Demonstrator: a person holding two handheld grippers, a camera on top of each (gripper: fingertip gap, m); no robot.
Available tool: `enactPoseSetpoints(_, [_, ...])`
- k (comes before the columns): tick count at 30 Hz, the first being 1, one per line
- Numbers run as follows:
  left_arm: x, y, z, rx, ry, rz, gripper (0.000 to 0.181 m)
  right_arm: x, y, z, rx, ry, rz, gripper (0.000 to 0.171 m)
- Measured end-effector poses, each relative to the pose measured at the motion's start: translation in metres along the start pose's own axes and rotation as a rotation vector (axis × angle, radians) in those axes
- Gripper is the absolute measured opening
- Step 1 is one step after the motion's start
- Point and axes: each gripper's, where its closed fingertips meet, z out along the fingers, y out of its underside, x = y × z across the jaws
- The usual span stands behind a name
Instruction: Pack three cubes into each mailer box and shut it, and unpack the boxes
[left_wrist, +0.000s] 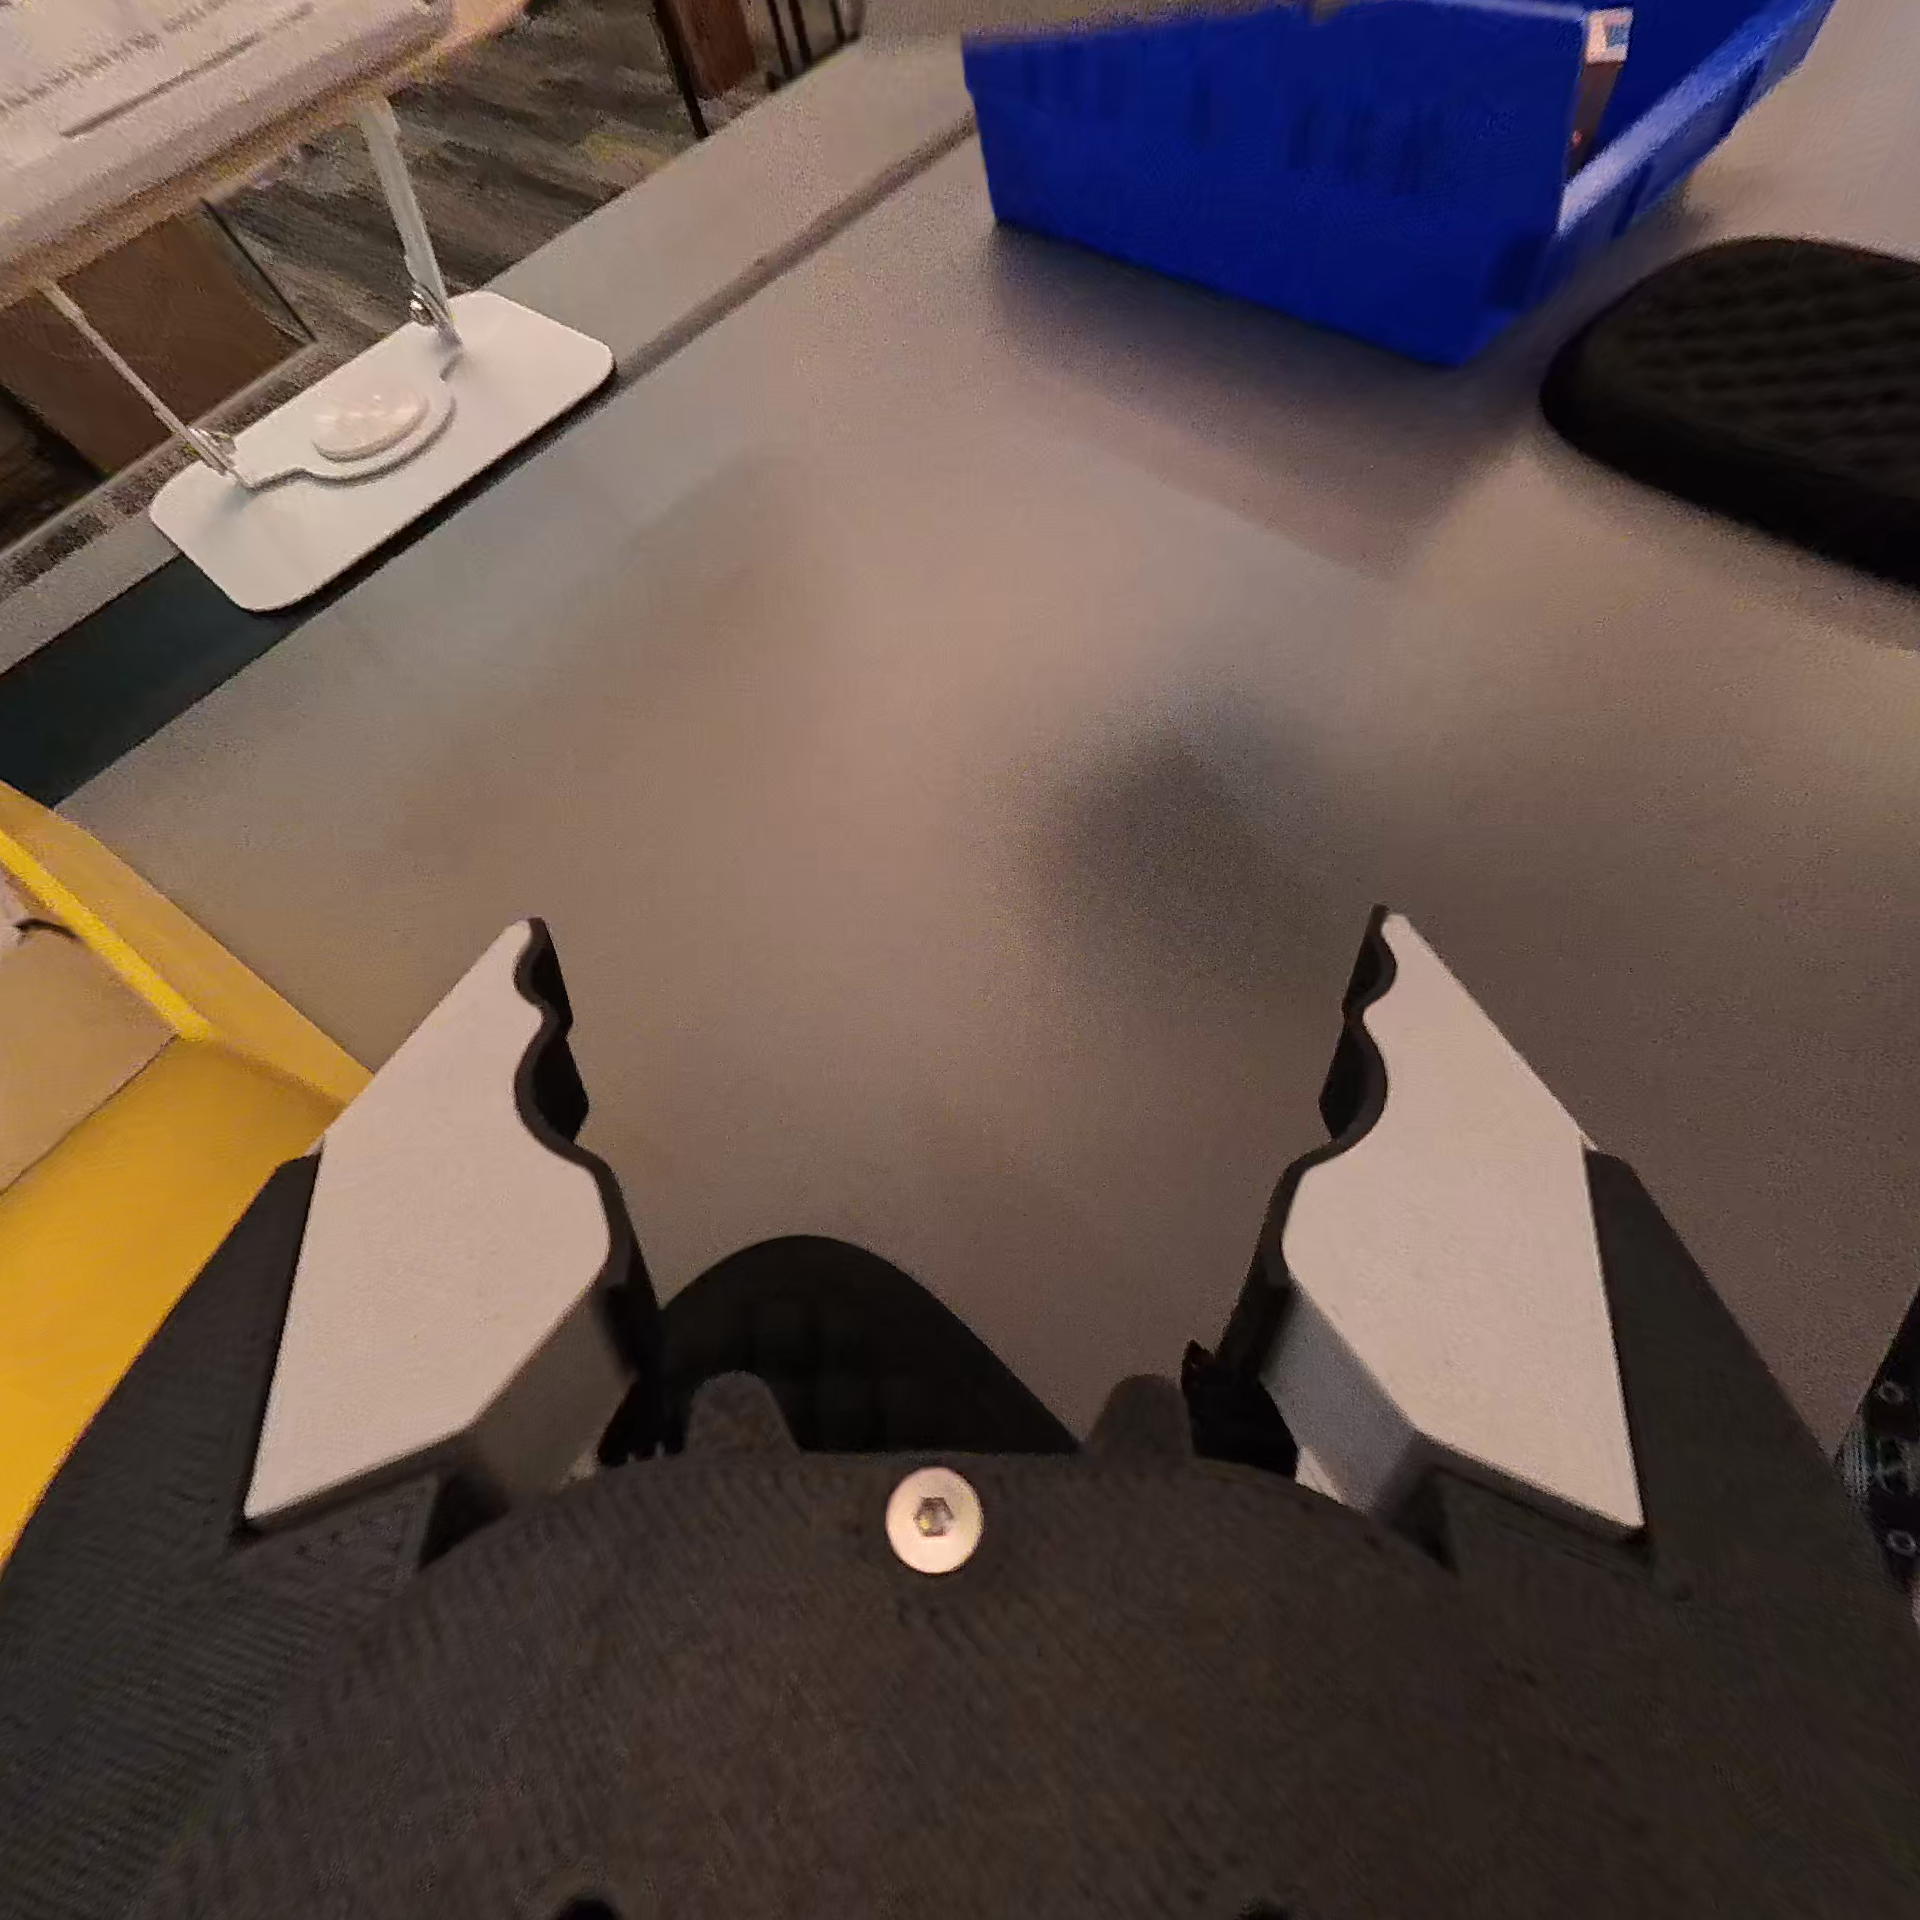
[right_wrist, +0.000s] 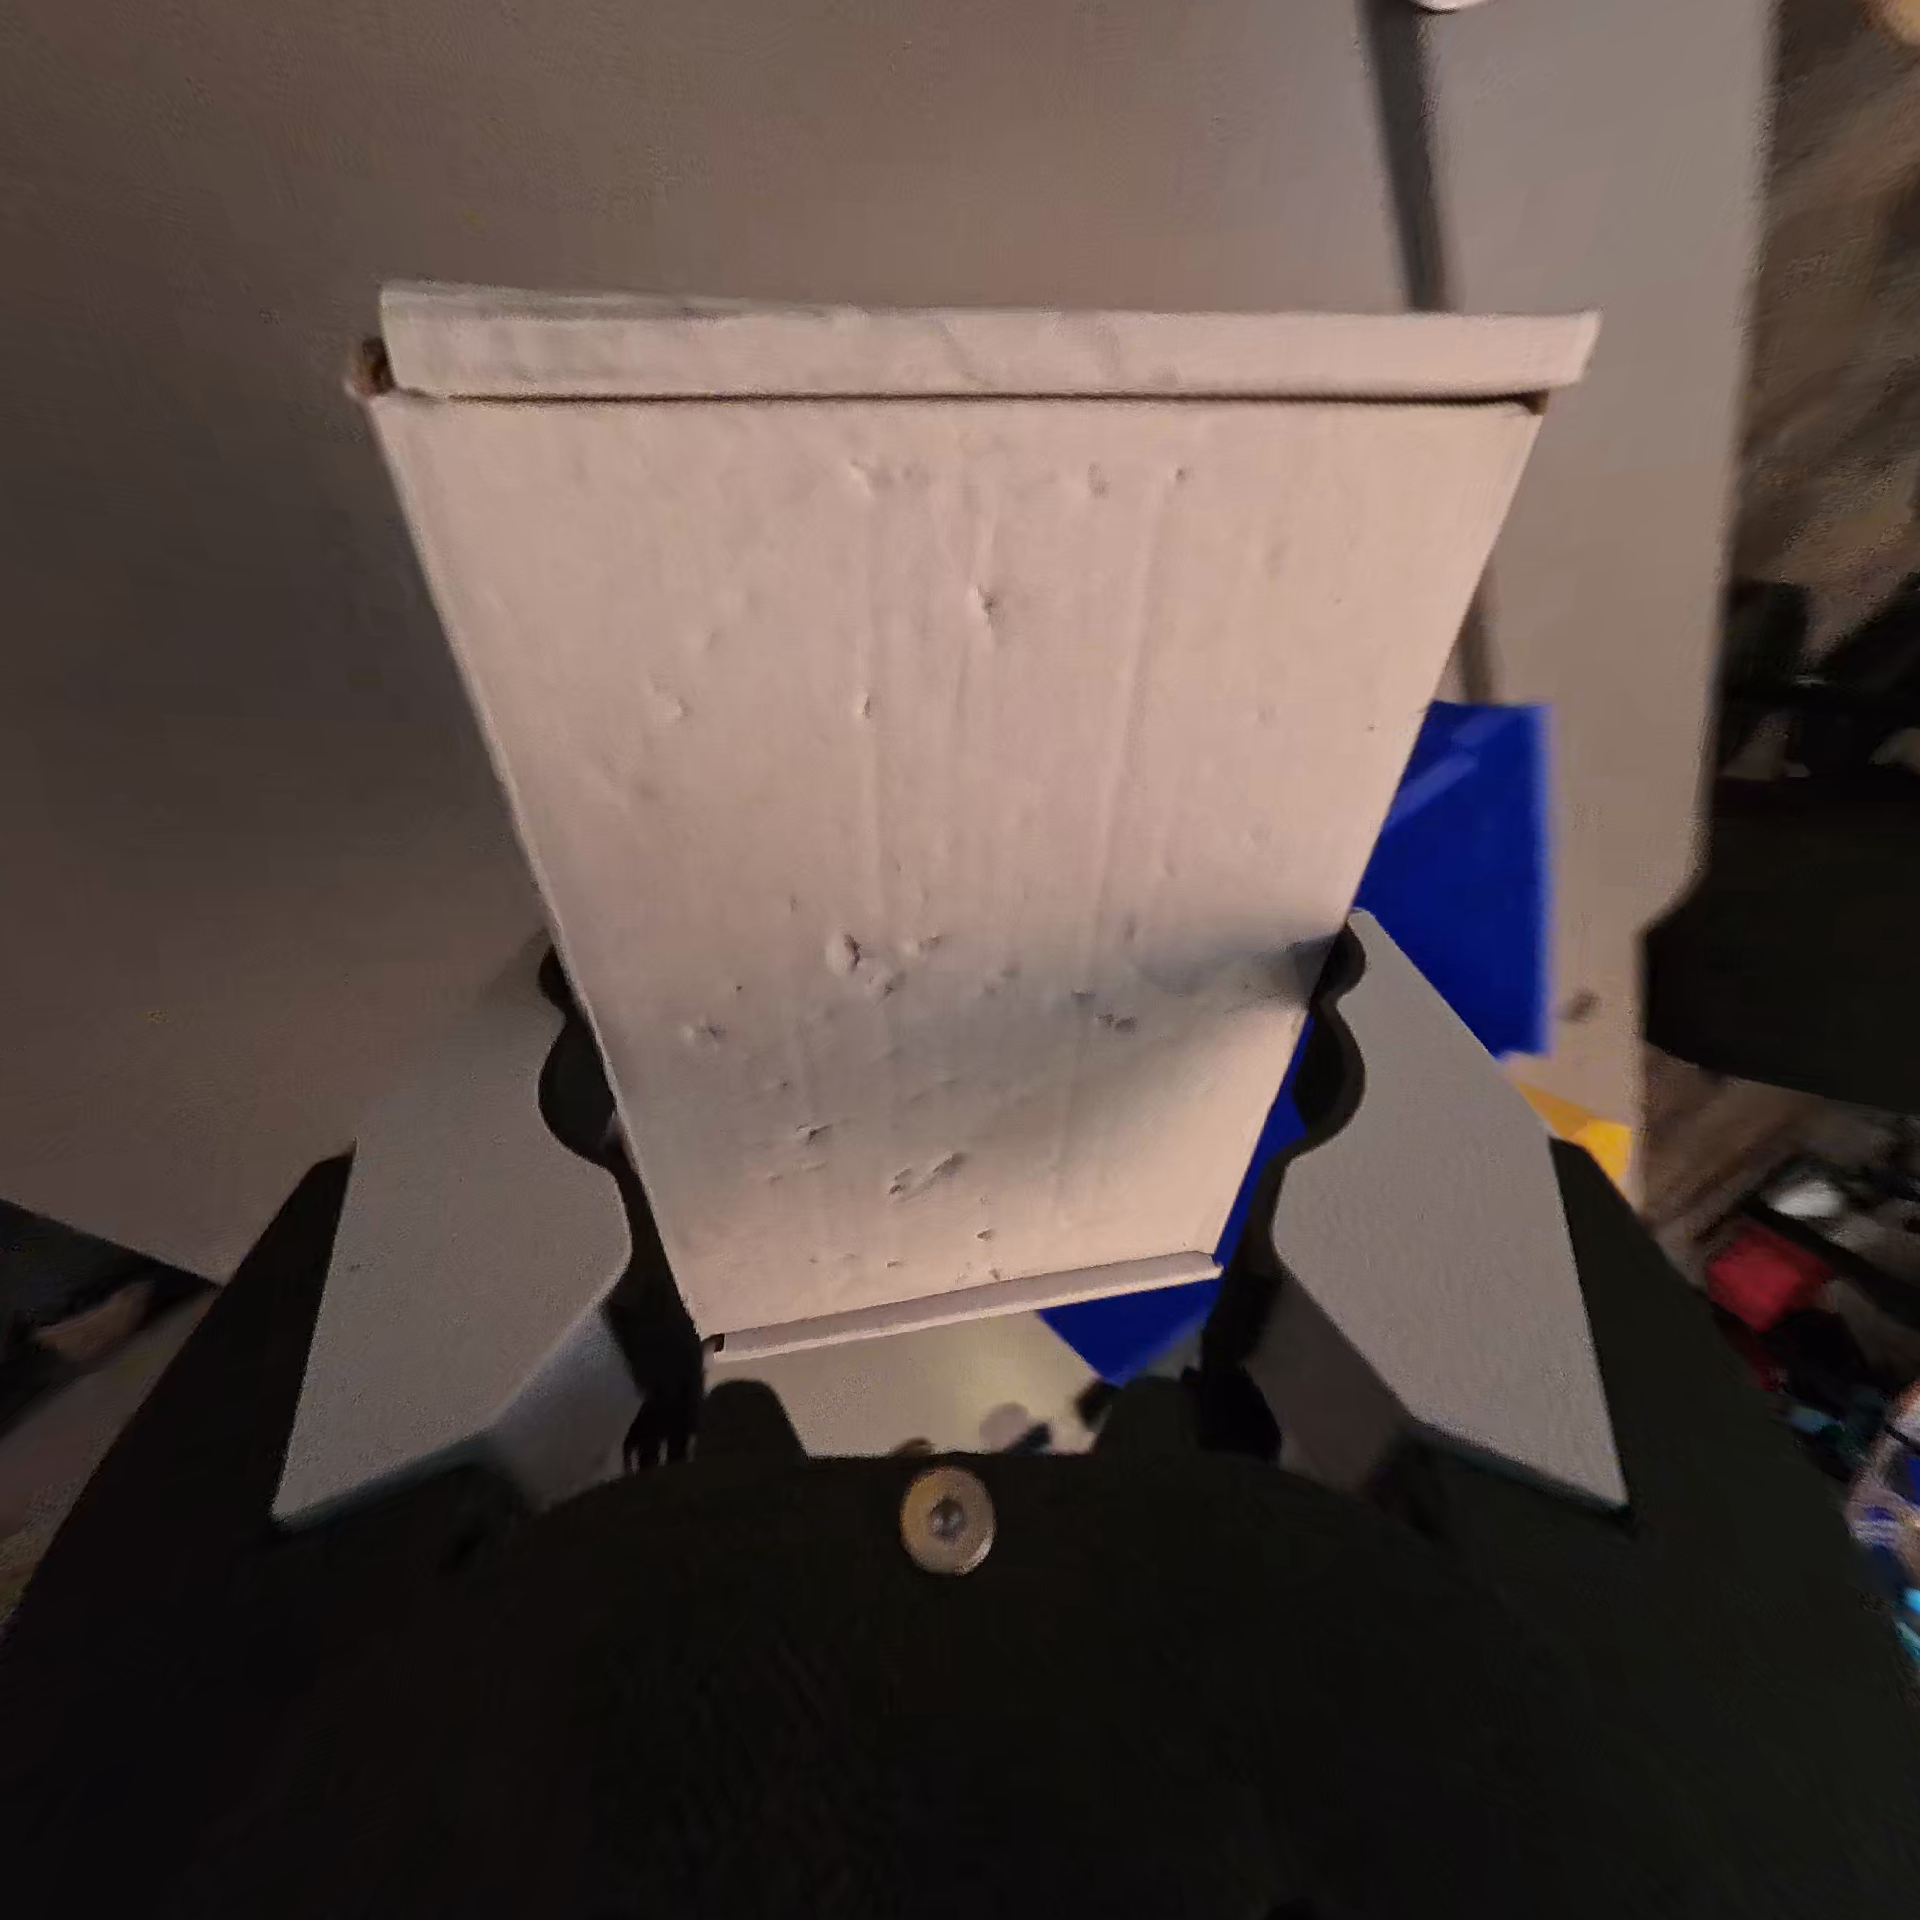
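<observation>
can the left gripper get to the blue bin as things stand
Probably yes. The left gripper is open and empty, and only bare grey table lies between it and the blue bin ahead to its right.

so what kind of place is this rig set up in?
Probably an office or lab workbench: a grey table with a blue plastic bin, a yellow bin, and a white stand base. The right gripper holds a white mailer box.

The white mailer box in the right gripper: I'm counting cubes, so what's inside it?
Nothing inside shows. The mailer box is closed, gripped by the right gripper; its lid covers any cubes.
</observation>
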Motion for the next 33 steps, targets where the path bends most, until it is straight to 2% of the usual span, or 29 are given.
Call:
enactPoseSetpoints(3, [-0.005,-0.008,-0.003,0.024,-0.005,-0.035,0.144,0.063,0.034,-0.021,0.041,0.071,-0.032,0.135])
enactPoseSetpoints(5, [-0.006,-0.012,-0.004,0.036,-0.006,-0.057,0.144,0.109,0.068,-0.022,0.032,0.120,-0.015,0.135])
enactPoseSetpoints(9, [-0.007,-0.013,-0.006,0.023,-0.034,-0.056,0.144,0.158,0.120,0.010,0.077,0.088,-0.079,0.135])
enactPoseSetpoints(12, [-0.009,-0.014,-0.009,0.001,-0.071,-0.038,0.144,0.164,0.139,0.052,0.103,0.026,-0.161,0.135])
enactPoseSetpoints(19, [-0.011,-0.026,-0.012,-0.011,-0.124,-0.023,0.143,0.182,0.155,0.136,-0.010,0.034,-0.302,0.135])
enactPoseSetpoints(28, [-0.012,-0.030,0.003,-0.016,-0.132,-0.036,0.141,0.171,0.159,0.200,-0.087,-0.028,-0.455,0.135])
enactPoseSetpoints(33, [-0.014,-0.027,0.009,-0.030,-0.134,-0.039,0.141,0.174,0.156,0.215,-0.073,-0.020,-0.477,0.135])
